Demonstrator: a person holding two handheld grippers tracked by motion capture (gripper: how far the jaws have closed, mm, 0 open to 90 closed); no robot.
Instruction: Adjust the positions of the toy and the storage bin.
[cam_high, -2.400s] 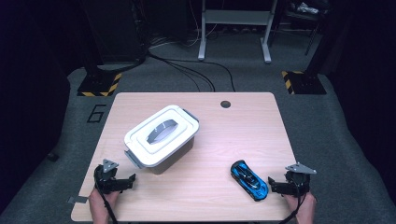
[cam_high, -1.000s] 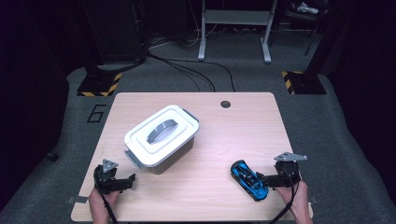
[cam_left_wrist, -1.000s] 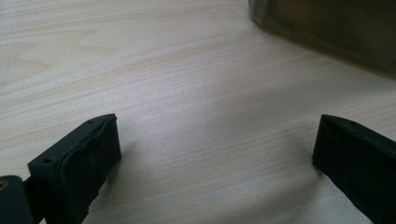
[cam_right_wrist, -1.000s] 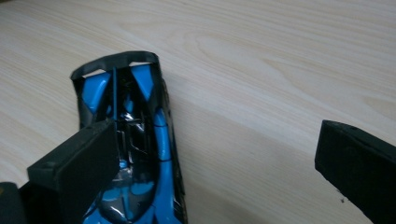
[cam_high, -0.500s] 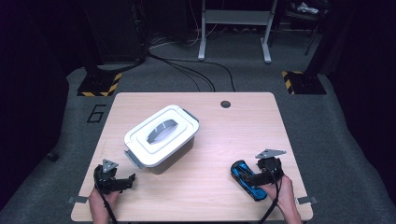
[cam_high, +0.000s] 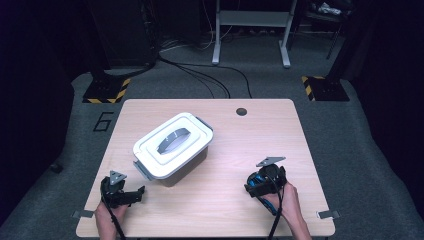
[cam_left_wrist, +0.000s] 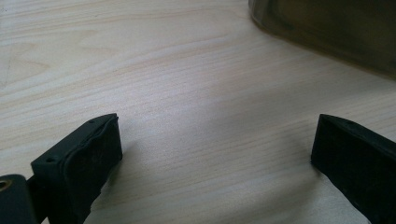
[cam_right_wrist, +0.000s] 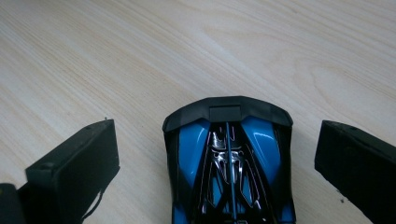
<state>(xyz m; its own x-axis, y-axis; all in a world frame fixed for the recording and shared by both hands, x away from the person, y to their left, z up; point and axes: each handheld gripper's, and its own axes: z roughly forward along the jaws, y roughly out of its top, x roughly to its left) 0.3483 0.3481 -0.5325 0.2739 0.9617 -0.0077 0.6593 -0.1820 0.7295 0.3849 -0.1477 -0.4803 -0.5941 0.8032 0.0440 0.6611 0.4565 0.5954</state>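
Note:
A blue and black toy car (cam_right_wrist: 229, 163) lies on the wooden table (cam_high: 225, 145), between the two jaws of my right gripper (cam_right_wrist: 217, 163). The jaws stand wide on either side of the car with gaps on both sides, so this gripper is open. In the high view the right gripper (cam_high: 259, 184) covers most of the toy car (cam_high: 256, 181) near the table's front right. My left gripper (cam_high: 131, 195) rests at the front left, open, with bare wood between its jaws (cam_left_wrist: 217, 158). A lidded box (cam_high: 172, 145) with a white lid and grey handle stands left of centre.
The box's dark wall (cam_left_wrist: 327, 28) rises just beyond my left gripper. A round hole (cam_high: 242, 111) sits near the table's far edge. Cables and yellow-black striped feet (cam_high: 102, 92) lie on the floor behind the table.
My right gripper has moved left from the table's right edge onto the toy car, which now sits between its open jaws. The left gripper has stayed put.

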